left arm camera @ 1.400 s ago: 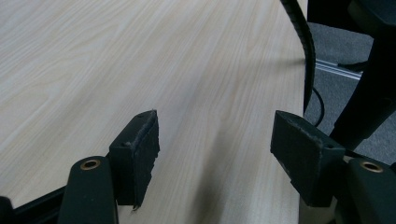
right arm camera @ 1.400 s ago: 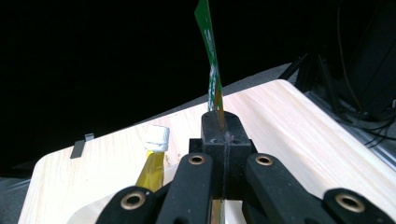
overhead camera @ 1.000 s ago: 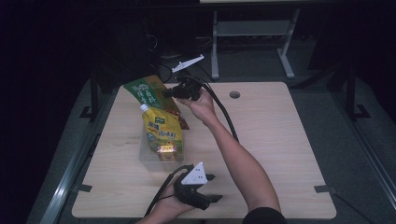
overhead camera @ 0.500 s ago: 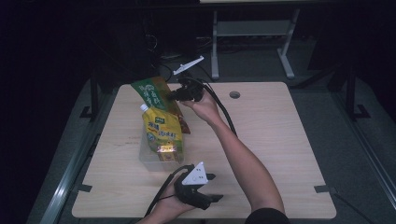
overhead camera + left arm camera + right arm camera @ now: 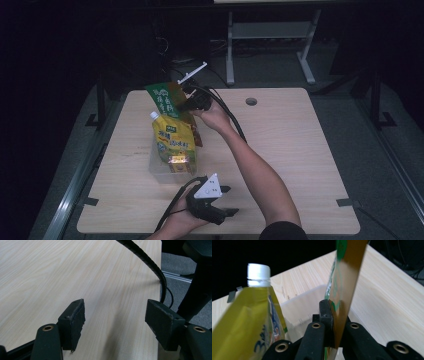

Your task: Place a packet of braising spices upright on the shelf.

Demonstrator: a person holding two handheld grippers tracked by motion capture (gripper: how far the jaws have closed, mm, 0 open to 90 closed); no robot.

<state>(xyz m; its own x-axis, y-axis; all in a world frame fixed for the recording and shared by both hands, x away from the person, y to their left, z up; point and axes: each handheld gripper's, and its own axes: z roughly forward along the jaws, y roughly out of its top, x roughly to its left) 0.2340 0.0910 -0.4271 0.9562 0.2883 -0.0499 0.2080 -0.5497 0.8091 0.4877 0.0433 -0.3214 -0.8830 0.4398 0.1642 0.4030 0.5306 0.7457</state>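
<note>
My right gripper is shut on the edge of a green and brown pouch, held tilted over the far left of the table. Its jaws have just closed tighter on that pouch. In the right gripper view the pouch stands edge-on between the gripper pads. Below it a yellow spout pouch with a white cap stands in a clear plastic bin; the same pouch and bin lie just beyond the jaws. My left gripper rests open near the front edge, and between its jaws is bare wood.
The light wooden table has a round cable hole at its far edge. The right gripper's black cable runs along the forearm. A ribbed cable crosses the left gripper view. Dark floor and a white frame lie beyond.
The right gripper has carried the green pouch slightly to the right, nearer over the bin. The left gripper has stayed where it was.
</note>
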